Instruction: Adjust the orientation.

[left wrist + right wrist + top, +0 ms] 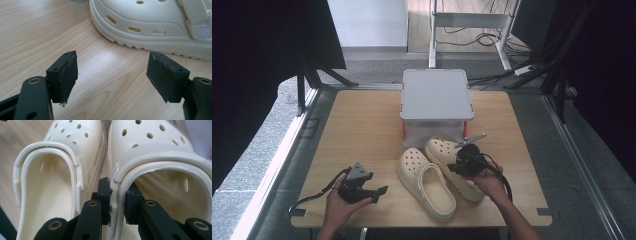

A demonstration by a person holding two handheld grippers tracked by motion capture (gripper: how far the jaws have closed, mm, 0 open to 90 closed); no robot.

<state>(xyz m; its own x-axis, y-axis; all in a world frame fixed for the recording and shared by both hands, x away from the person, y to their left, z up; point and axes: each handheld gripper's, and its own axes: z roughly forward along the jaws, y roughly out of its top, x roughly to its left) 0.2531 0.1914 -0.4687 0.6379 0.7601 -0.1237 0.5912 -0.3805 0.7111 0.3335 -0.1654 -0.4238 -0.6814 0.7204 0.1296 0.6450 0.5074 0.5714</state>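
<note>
Two cream clogs lie side by side on the wooden table (357,125), toes toward the grey box. My right gripper (464,162) (117,203) is shut on the inner side wall of the right clog (447,155) (160,165), one pad outside and one inside its opening. The left clog (427,182) (60,177) rests next to it, touching or nearly so. My left gripper (379,192) (111,75) stands open low over the table, nothing between its jaws, with the left clog's side (155,27) just ahead of it.
A grey lidded box (437,100) stands at the table's far middle, just behind the clogs' toes. Bare wood spreads to the left and right. Beyond the table are a floor, a desk frame (472,25) and cables.
</note>
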